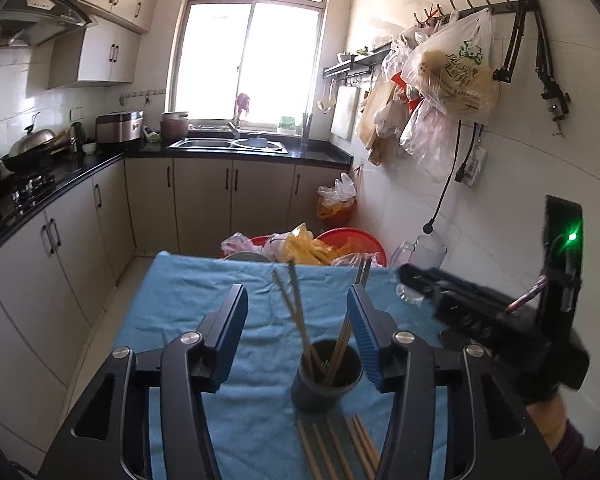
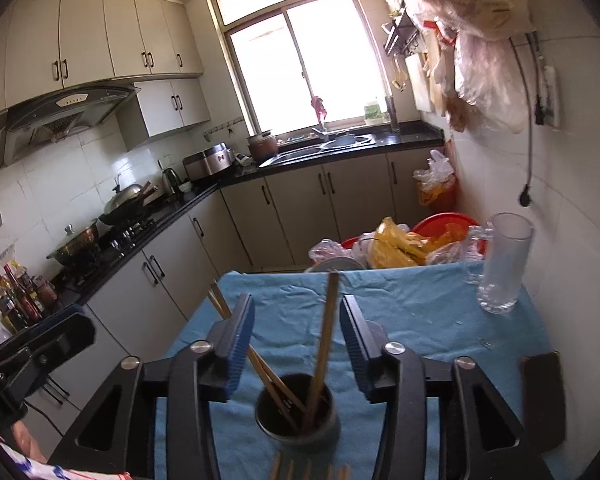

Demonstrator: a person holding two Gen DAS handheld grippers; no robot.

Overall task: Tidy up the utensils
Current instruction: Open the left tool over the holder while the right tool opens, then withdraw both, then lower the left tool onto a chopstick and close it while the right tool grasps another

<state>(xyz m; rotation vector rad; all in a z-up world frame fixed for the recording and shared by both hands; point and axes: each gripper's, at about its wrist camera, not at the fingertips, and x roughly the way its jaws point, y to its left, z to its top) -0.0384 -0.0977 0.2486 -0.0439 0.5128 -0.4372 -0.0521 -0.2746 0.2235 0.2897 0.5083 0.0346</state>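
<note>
A dark round holder cup point(image 1: 326, 376) stands on the blue cloth point(image 1: 180, 320) with several wooden chopsticks point(image 1: 296, 312) leaning in it. More loose chopsticks point(image 1: 336, 452) lie on the cloth in front of the cup. My left gripper point(image 1: 298, 340) is open above the cloth, the cup near its right finger. My right gripper point(image 2: 296, 340) is open above the same cup point(image 2: 296, 412); chopsticks point(image 2: 326, 336) stand up between its fingers without touching them. The right gripper's body shows in the left wrist view point(image 1: 492, 320).
A clear glass mug point(image 2: 504, 264) stands at the far right of the cloth point(image 2: 420, 320). Red basins with plastic bags point(image 2: 404, 244) sit beyond the table's far edge. Counter and stove run along the left. Tiled wall is close on the right.
</note>
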